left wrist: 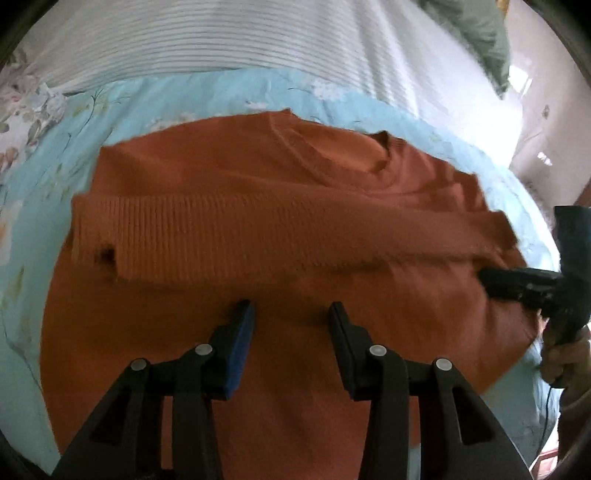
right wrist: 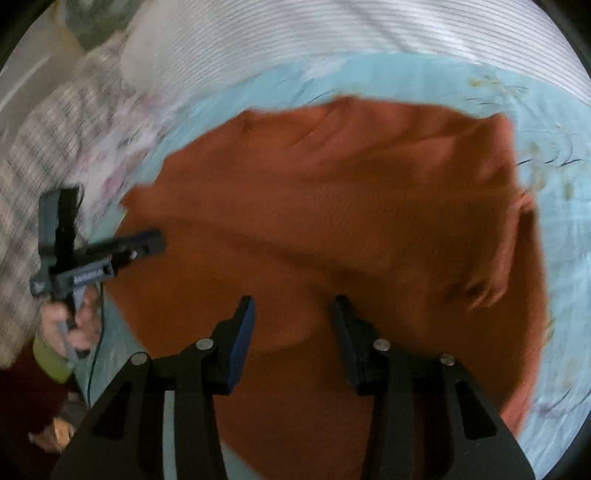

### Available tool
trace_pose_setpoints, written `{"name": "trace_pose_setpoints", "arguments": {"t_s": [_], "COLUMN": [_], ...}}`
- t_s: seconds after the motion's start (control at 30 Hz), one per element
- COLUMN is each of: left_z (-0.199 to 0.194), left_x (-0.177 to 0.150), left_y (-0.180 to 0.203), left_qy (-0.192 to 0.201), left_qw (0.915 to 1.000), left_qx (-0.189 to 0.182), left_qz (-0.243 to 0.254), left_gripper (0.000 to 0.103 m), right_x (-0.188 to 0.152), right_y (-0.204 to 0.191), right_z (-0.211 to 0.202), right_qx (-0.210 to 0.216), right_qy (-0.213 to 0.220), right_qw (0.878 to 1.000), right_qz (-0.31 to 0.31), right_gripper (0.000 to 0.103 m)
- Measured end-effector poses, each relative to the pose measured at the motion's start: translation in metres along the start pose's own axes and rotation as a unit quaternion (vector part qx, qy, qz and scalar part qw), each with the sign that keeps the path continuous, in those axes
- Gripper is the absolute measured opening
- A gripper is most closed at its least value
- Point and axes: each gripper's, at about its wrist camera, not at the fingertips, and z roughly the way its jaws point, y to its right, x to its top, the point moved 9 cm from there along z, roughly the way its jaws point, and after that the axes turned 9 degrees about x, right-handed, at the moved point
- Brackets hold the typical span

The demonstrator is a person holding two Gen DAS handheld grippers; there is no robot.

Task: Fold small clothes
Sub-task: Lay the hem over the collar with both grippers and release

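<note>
A pale blue bedsheet (left wrist: 155,99) printed with flowers covers the surface, and behind it lies a white cloth with thin grey stripes (left wrist: 221,33); a green cushion (left wrist: 476,33) sits at the far right of the left wrist view, and a checked fabric (right wrist: 40,147) shows at the left of the right wrist view. Spread on the blue sheet is the orange knit sweater (left wrist: 295,229), its round neckline toward the far side and one ribbed sleeve (left wrist: 207,236) folded across the chest, the cuff ending at the left. Nothing lies on top of the sweater apart from its own folded sleeve. The left gripper (left wrist: 291,314) hangs just above the lower body of the sweater, nearer than the sleeve, jaws parted to a middling gap with only fabric seen below them and nothing pinched. The right gripper (right wrist: 293,306) hovers over the other side of the same garment, where the knit is creased, and its jaws likewise stand partly apart and empty. In each wrist view the other gripper appears at the sweater's edge, held by a hand (right wrist: 70,321). The right wrist view is blurred.
</note>
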Motion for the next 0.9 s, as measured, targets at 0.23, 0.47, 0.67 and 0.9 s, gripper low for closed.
{"name": "trace_pose_setpoints", "arguments": {"t_s": [0.23,0.47,0.67,0.9], "left_z": [0.005,-0.018,-0.050,-0.079], "left_x": [0.087,0.070,-0.013,-0.093], "left_y": [-0.070,-0.121,-0.102,-0.080], "left_qy": [0.039,0.056,0.057,0.063], "left_qw": [0.9908,0.9783,0.9709,0.9579], "left_qx": [0.111,0.090,0.032,-0.015], "left_qz": [-0.068,-0.178,-0.231,-0.280], "left_gripper": [0.049,0.058,0.059,0.063], "right_x": [0.077,0.048,-0.011,-0.068], "right_y": [0.082,0.077,0.033,-0.016], "right_z": [-0.054,-0.084,-0.085,-0.071], "right_qx": [-0.104,-0.081,-0.026,0.015], "right_qy": [0.125,0.164,0.167,0.169], "right_qw": [0.983,0.976,0.977,0.975], "right_qz": [0.080,0.117,0.130,0.142], "right_gripper": [0.045,0.047,0.054,0.056]}}
